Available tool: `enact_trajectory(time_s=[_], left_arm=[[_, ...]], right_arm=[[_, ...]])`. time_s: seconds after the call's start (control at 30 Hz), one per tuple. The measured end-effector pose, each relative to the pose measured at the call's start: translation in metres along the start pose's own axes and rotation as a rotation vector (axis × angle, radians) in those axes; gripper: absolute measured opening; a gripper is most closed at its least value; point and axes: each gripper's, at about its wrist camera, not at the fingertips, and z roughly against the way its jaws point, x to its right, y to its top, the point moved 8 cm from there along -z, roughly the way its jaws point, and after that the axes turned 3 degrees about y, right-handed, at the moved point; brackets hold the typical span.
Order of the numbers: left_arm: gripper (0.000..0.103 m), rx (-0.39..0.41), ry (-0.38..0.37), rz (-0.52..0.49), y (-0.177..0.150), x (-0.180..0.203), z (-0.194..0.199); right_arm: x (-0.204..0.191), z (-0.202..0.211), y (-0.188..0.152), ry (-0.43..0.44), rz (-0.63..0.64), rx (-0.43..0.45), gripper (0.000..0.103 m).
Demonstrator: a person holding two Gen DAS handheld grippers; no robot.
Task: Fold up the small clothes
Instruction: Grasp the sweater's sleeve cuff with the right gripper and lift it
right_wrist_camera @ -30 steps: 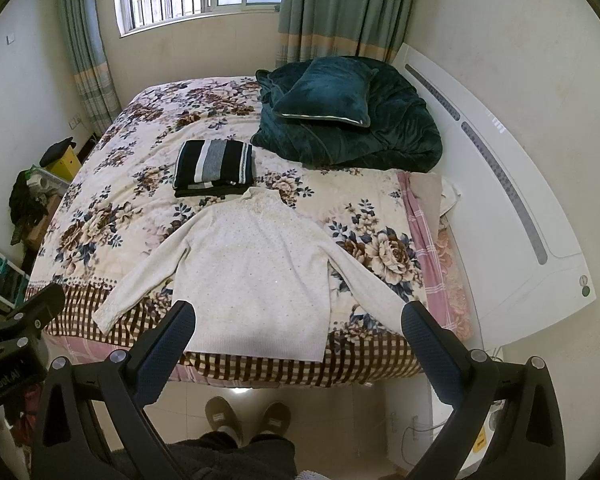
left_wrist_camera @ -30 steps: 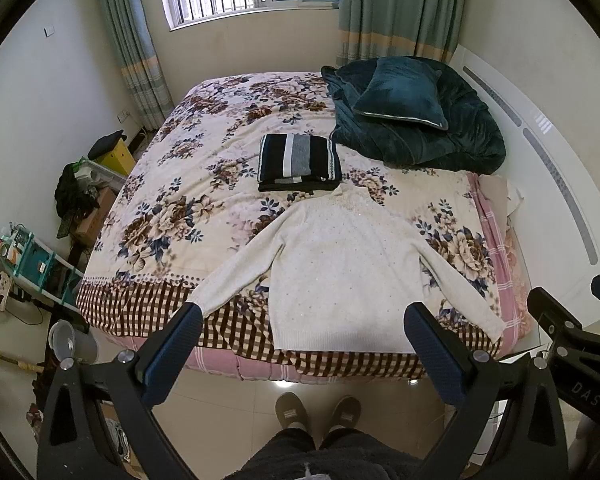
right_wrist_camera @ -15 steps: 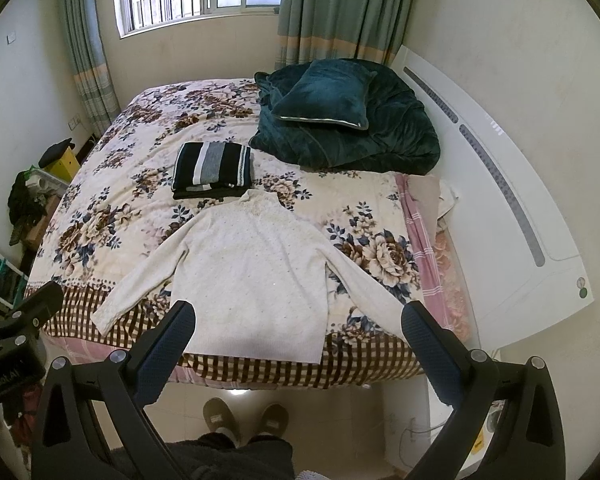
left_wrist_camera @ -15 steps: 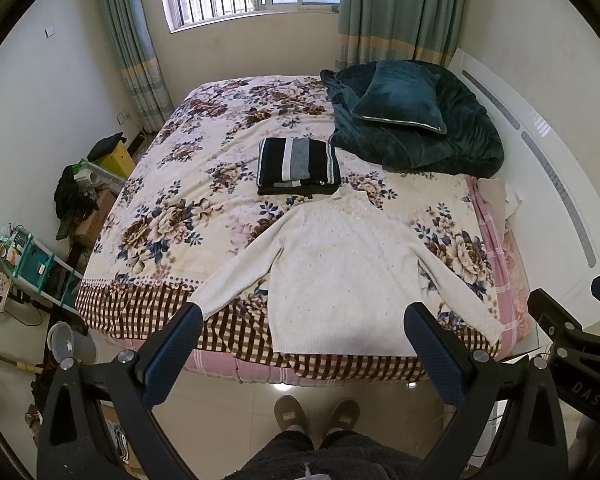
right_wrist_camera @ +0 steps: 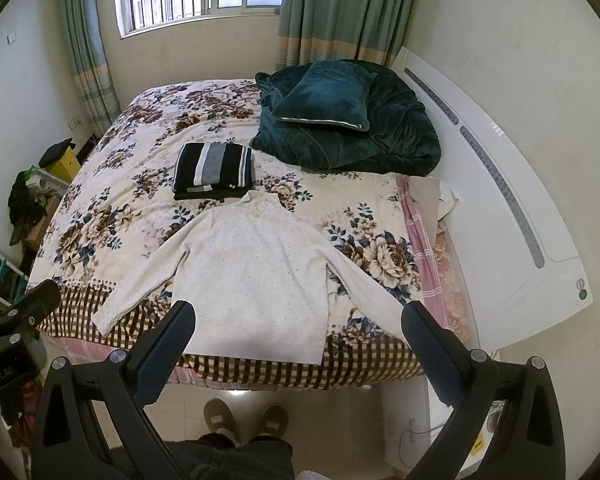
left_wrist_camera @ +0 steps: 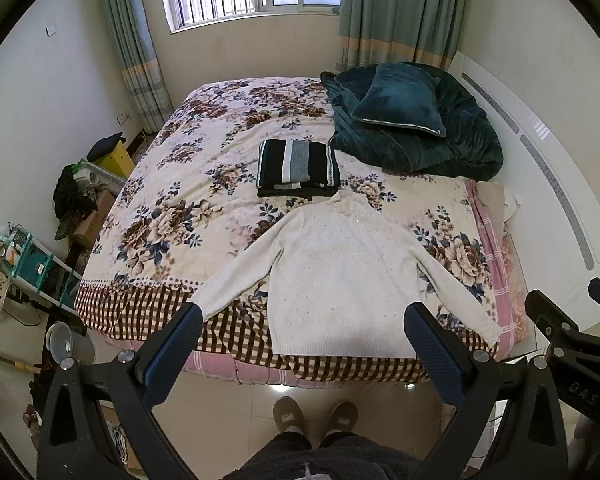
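Note:
A white long-sleeved sweater (left_wrist_camera: 340,272) lies flat, sleeves spread, at the near edge of the floral bed; it also shows in the right wrist view (right_wrist_camera: 256,276). A folded black, grey and white striped garment (left_wrist_camera: 296,166) lies just beyond its collar, also in the right wrist view (right_wrist_camera: 214,170). My left gripper (left_wrist_camera: 302,328) is open and empty, held above the floor in front of the sweater's hem. My right gripper (right_wrist_camera: 296,324) is open and empty, at the same height, near the hem.
A teal quilt with a teal pillow (left_wrist_camera: 400,100) is piled at the bed's far right, by the white headboard (left_wrist_camera: 540,168). Boxes, a yellow bin (left_wrist_camera: 118,156) and a shelf (left_wrist_camera: 32,268) crowd the floor on the left. The person's slippers (left_wrist_camera: 314,420) stand on the tiles.
Both views have drawn back and up a little from the bed. The sweater and the folded garment have not moved. Both grippers stay open.

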Motion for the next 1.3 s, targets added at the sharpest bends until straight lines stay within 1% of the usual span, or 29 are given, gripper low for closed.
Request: enact_trajectory(time_s=[0.07, 0.17, 0.27, 0.3, 0.33, 0.37, 0.43, 0.47, 0.5, 0.53, 0.57, 0.6, 0.67, 0.7, 0.8, 0.87, 0.9, 0.97, 1.0, 1.07, 1.1, 1.17, 1.23, 1.3], left_arm=[[0.103, 0.0, -0.001, -0.002, -0.001, 0.0, 0.0], [0.103, -0.003, -0.01, -0.007, 0.012, 0.008, 0.005], [0.103, 0.015, 0.006, -0.02, 0.025, 0.013, -0.012], [0.103, 0.026, 0.023, -0.028, 0.033, 0.017, -0.023], [0.103, 0.04, 0.039, -0.032, 0.032, 0.013, -0.035], [0.103, 0.051, 0.057, -0.039, 0.039, 0.016, -0.05], [0.103, 0.053, 0.085, -0.063, 0.041, 0.019, -0.085], [0.103, 0.043, 0.093, -0.074, 0.041, 0.021, -0.103], [0.103, 0.026, 0.089, -0.083, 0.042, 0.024, -0.123], [0.103, 0.011, 0.085, -0.089, 0.044, 0.031, -0.145], [0.103, -0.006, 0.088, -0.097, 0.039, 0.031, -0.164], [0.103, -0.032, 0.095, -0.112, 0.037, 0.037, -0.185], [0.103, -0.071, 0.096, -0.132, 0.031, 0.053, -0.228], [0.103, -0.104, 0.107, -0.143, 0.028, 0.065, -0.256], [0.103, -0.171, 0.118, -0.161, 0.01, 0.083, -0.311], [0.103, -0.206, 0.139, -0.175, -0.001, 0.1, -0.35], [0.103, -0.233, 0.155, -0.183, -0.006, 0.114, -0.376], [0.103, -0.271, 0.168, -0.189, -0.019, 0.126, -0.406], [0.103, -0.299, 0.174, -0.194, -0.026, 0.139, -0.43], [0.103, -0.344, 0.178, -0.201, -0.039, 0.152, -0.462], [0.103, -0.374, 0.184, -0.207, -0.048, 0.162, -0.485], [0.103, -0.4, 0.205, -0.223, -0.056, 0.169, -0.514], [0.103, -0.422, 0.232, -0.231, -0.063, 0.173, -0.541], [0.103, -0.433, 0.243, -0.215, -0.064, 0.177, -0.561]], right_arm=[[0.001, 0.0, 0.001, 0.001, -0.005, -0.002, 0.103], [0.002, 0.0, 0.004, -0.002, -0.015, -0.006, 0.103], [0.01, -0.014, 0.008, -0.016, -0.055, -0.019, 0.103], [0.012, -0.021, 0.005, -0.018, -0.067, -0.024, 0.103], [0.021, -0.034, 0.005, -0.029, -0.099, -0.038, 0.103], [0.025, -0.048, 0.0, -0.043, -0.122, -0.05, 0.103], [0.045, -0.084, -0.008, -0.065, -0.194, -0.085, 0.103], [0.059, -0.101, -0.013, -0.086, -0.232, -0.101, 0.103], [0.072, -0.127, -0.022, -0.109, -0.269, -0.121, 0.103], [0.085, -0.144, -0.029, -0.122, -0.303, -0.134, 0.103], [0.099, -0.161, -0.038, -0.138, -0.338, -0.147, 0.103], [0.121, -0.187, -0.052, -0.162, -0.389, -0.176, 0.103], [0.154, -0.223, -0.077, -0.186, -0.472, -0.209, 0.103], [0.174, -0.244, -0.093, -0.206, -0.521, -0.23, 0.103], [0.243, -0.314, -0.149, -0.256, -0.684, -0.3, 0.103], [0.28, -0.354, -0.182, -0.262, -0.782, -0.325, 0.103], [0.306, -0.383, -0.203, -0.259, -0.858, -0.341, 0.103], [0.342, -0.426, -0.237, -0.263, -0.971, -0.363, 0.103], [0.352, -0.439, -0.249, -0.263, -1.017, -0.373, 0.101], [0.382, -0.477, -0.282, -0.267, -1.166, -0.372, 0.097], [0.391, -0.49, -0.293, -0.267, -1.217, -0.374, 0.095], [0.418, -0.525, -0.325, -0.259, -1.37, -0.36, 0.092], [0.434, -0.549, -0.349, -0.266, -1.477, -0.354, 0.089], [0.444, -0.569, -0.363, -0.27, -1.543, -0.348, 0.078]])
